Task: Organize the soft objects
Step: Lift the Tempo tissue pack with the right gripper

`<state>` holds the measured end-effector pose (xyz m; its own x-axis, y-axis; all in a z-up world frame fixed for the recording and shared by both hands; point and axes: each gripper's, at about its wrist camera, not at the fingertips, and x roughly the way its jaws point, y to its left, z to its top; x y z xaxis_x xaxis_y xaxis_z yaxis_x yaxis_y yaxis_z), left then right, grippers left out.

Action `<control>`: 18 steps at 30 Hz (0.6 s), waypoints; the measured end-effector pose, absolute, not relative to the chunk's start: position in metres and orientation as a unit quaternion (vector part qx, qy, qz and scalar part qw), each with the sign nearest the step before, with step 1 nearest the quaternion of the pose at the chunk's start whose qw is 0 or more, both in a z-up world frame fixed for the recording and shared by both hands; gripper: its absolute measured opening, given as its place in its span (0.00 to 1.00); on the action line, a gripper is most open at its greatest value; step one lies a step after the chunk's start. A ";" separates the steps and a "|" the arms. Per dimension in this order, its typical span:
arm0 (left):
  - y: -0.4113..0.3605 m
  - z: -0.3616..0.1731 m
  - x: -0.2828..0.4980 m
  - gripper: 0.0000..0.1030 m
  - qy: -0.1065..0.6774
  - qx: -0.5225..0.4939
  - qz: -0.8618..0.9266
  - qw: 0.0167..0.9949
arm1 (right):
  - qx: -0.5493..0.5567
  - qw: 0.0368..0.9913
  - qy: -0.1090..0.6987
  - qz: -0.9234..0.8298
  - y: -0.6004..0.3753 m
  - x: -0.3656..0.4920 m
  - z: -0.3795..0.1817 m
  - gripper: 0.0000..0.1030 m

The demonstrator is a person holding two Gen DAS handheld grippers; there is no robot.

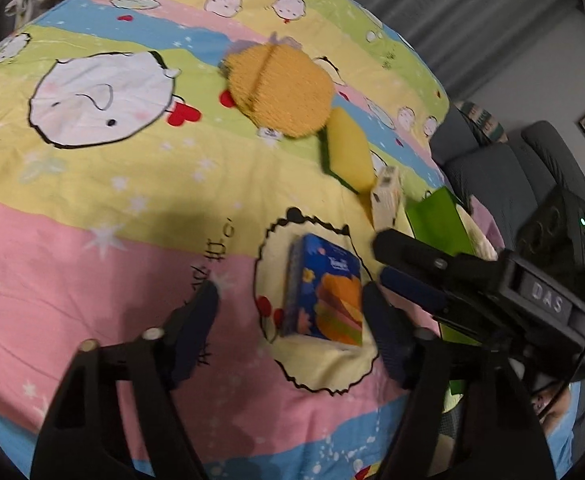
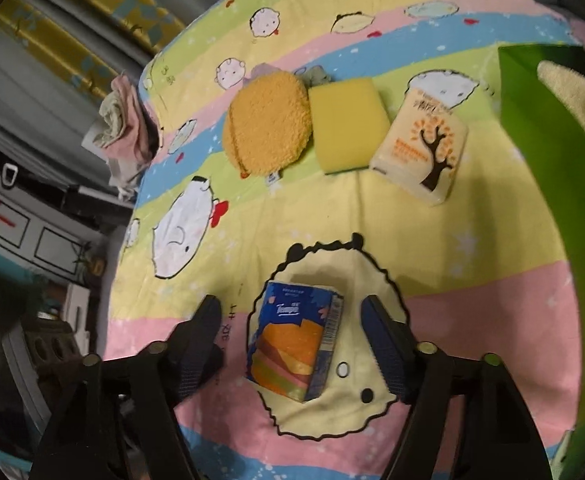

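A blue tissue pack point(image 1: 324, 288) point(image 2: 296, 340) with an orange design lies on the cartoon bedsheet. My left gripper point(image 1: 292, 308) is open with the pack between its fingers, nearer the right one. My right gripper point(image 2: 292, 324) is open and hangs over the same pack, apart from it; it shows in the left wrist view point(image 1: 404, 264) at the right. Farther off lie an orange fluffy cushion point(image 1: 280, 88) point(image 2: 268, 124), a yellow sponge point(image 1: 350, 152) point(image 2: 348, 124) and a cream tissue pack point(image 1: 386, 196) point(image 2: 422, 148) in a row.
A green container point(image 2: 552, 168) point(image 1: 436, 220) with a pale towel point(image 2: 576, 96) in it stands at the right. A pink cloth bundle point(image 2: 124, 124) lies at the bed's far left edge. Dark sofa cushions point(image 1: 500, 172) lie beyond the bed.
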<state>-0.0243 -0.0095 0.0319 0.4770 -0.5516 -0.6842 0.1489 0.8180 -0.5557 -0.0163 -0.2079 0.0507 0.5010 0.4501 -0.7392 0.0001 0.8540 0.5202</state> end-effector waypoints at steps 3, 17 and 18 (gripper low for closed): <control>-0.016 0.028 -0.023 0.51 0.473 -0.221 -0.230 0.822 | 0.250 0.823 0.487 0.152 -0.204 -0.013 0.043 0.52; -0.050 0.040 -0.028 0.31 0.444 -0.173 -0.276 0.835 | 0.221 0.814 0.521 0.130 -0.194 -0.006 0.020 0.49; -0.053 0.047 -0.031 0.31 0.429 -0.165 -0.282 0.842 | 0.220 0.818 0.515 0.127 -0.195 -0.008 0.024 0.49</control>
<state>-0.0308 -0.0526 0.0471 0.4717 -0.6177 -0.6293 0.3335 0.7856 -0.5212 -0.0081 -0.1954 0.0238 0.4367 0.4343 -0.7878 0.0194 0.8710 0.4909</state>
